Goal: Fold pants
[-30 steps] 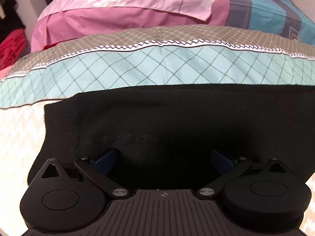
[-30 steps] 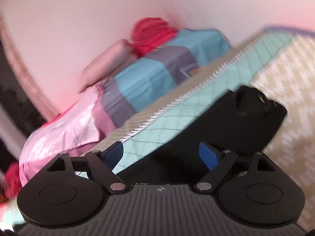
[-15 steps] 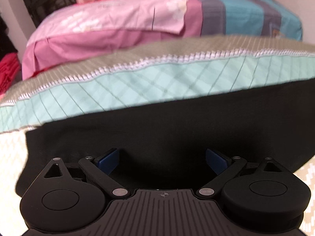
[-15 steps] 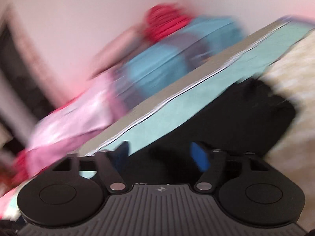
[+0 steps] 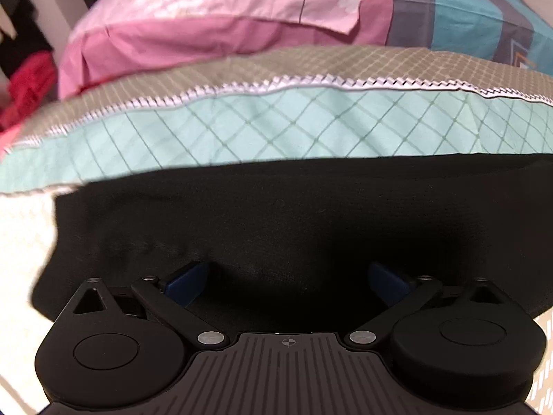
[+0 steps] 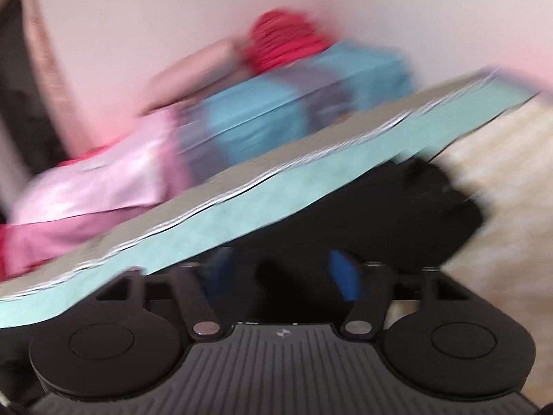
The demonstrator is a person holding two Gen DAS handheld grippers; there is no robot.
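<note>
Black pants (image 5: 311,214) lay flat on my bed, both hand-held grippers wide over them.

My left hand-held gripper (image 5: 288,278) hung over the near edge of the pants with its blue pads (image 5: 186,278) spread far apart; dark cloth showed between them, but the pads pressed on nothing. My right hand-held gripper (image 6: 281,271) was blurred, its jaws opening wide, with pants (image 6: 397,214) under and between the pads and no grip that I could see. The pants lay across the cream bedsheet (image 5: 24,235), their far edge against the teal quilt (image 5: 276,124). Beyond the quilt sat a pink pillow (image 5: 214,10) and a blue blanket (image 5: 466,10), with red cloth (image 6: 287,41) by the wall.
</note>
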